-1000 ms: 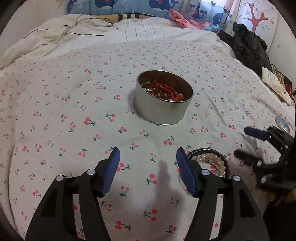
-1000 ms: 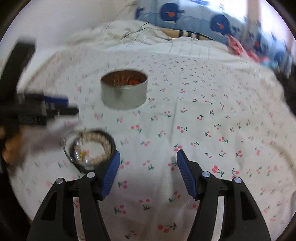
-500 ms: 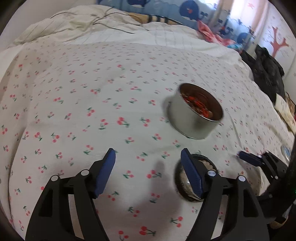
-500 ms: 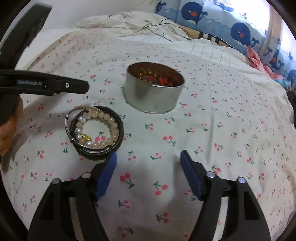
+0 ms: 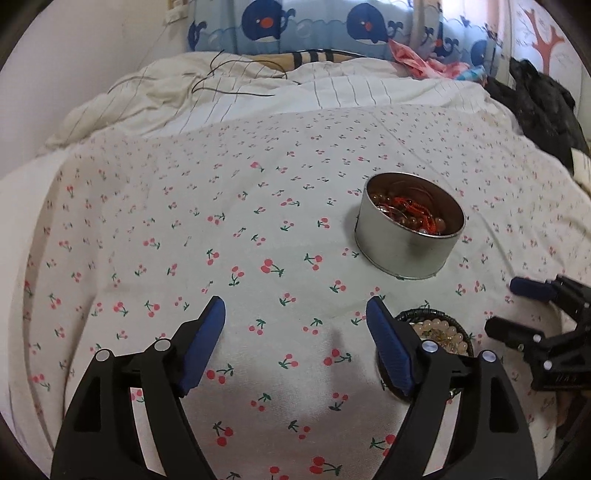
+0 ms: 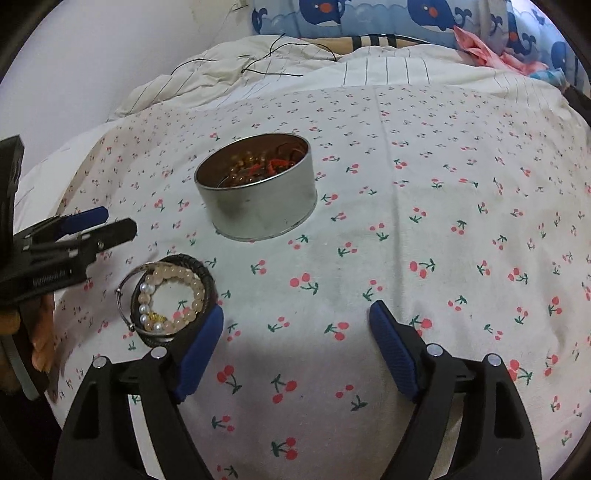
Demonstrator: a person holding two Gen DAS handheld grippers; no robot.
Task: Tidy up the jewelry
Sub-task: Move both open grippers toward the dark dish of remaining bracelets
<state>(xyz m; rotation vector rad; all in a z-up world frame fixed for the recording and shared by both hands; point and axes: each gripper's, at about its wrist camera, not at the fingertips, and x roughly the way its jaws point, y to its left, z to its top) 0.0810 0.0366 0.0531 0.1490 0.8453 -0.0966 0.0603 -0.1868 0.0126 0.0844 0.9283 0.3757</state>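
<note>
Overhead, both claws opening, nothing between; bracelets beside tin.

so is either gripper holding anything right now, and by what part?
Nothing is held. Left gripper and right gripper are both opening over bare sheet; the bracelets lie untouched beside the tin.

A cherry-print sheet covers the bed, with a whale-print curtain behind.
</note>
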